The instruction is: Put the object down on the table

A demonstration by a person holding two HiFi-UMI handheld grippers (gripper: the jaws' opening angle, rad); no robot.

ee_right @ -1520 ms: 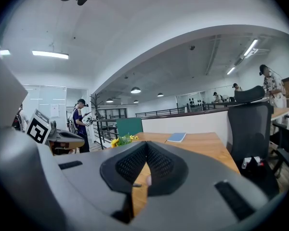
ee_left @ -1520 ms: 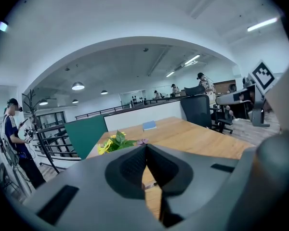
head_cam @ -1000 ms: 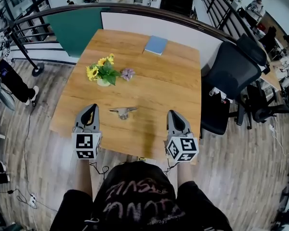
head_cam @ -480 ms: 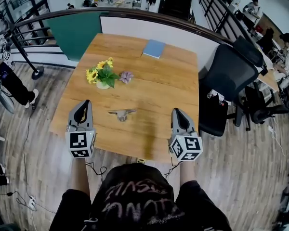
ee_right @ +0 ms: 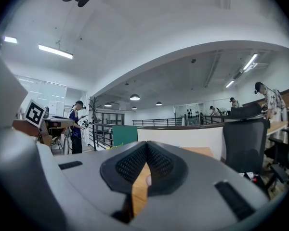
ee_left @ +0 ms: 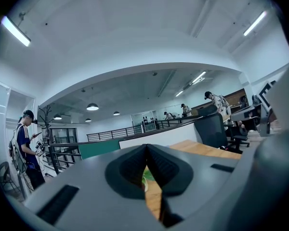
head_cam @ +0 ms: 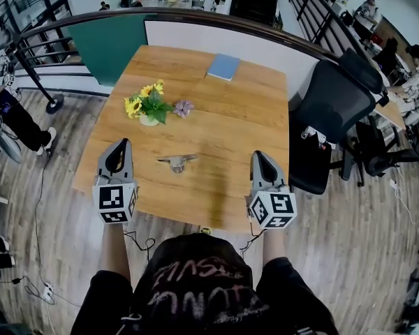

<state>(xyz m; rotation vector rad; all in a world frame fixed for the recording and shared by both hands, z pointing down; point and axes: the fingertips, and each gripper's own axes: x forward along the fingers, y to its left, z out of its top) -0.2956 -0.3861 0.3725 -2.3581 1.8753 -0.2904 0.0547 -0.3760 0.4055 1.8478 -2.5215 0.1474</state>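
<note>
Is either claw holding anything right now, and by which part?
Nothing. Left claw and right claw are shut, empty; the metal object lies free on the table.

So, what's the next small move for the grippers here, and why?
Probably just draw both back off the table: the metal object already lies on it, apart from the left gripper and right gripper, whose jaws are together and empty.
</note>
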